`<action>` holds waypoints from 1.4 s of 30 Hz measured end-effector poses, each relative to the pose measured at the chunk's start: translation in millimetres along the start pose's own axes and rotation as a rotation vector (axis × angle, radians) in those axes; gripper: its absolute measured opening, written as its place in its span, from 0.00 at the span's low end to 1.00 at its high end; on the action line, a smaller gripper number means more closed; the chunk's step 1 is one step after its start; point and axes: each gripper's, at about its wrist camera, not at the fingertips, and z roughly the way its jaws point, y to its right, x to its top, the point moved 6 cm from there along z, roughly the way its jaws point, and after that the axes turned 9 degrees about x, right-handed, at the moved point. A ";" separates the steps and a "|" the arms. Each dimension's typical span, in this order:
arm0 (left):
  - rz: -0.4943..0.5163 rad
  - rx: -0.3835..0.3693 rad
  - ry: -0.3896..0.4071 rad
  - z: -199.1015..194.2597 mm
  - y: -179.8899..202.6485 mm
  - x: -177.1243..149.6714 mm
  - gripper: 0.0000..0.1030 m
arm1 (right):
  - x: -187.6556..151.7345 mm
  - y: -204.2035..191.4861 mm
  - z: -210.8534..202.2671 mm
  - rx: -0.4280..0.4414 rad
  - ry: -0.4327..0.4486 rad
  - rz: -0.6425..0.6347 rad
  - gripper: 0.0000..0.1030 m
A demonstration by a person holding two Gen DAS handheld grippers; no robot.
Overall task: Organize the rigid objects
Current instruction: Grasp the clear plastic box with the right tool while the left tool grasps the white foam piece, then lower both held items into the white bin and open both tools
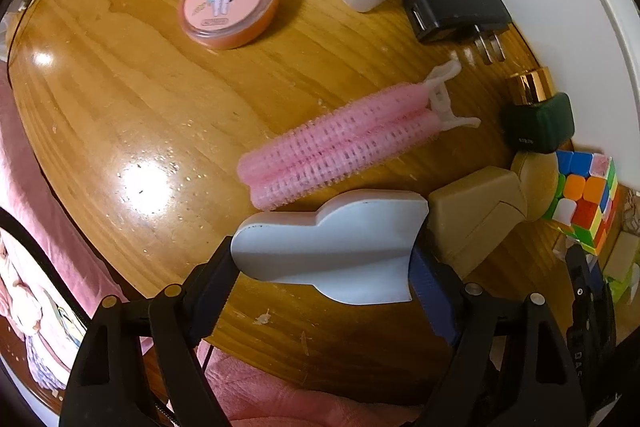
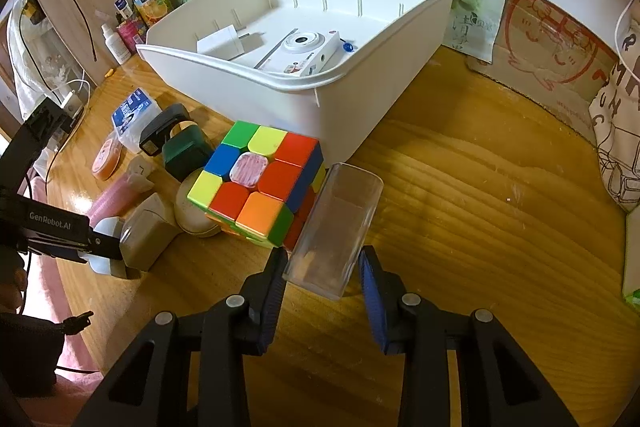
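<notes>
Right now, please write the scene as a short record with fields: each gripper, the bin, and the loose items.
left gripper: shut on white-grey block
right gripper: open, around clear cup, not yet closed
white bin: holds white camera and white charger
loose on table: puzzle cube, pink hair roller, black plug
</notes>
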 end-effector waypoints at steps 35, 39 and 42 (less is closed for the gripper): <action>0.121 -0.046 0.264 -72.9 -19.4 -69.3 0.82 | -13.1 -18.5 -85.5 -0.026 0.230 0.018 0.28; 0.171 -0.038 0.314 -90.7 -20.8 -62.2 0.82 | -10.0 -26.2 -95.0 -0.028 0.244 0.005 0.28; 0.214 -0.050 0.346 -109.7 -26.9 -47.3 0.82 | -2.8 -33.0 -104.3 -0.029 0.265 -0.006 0.28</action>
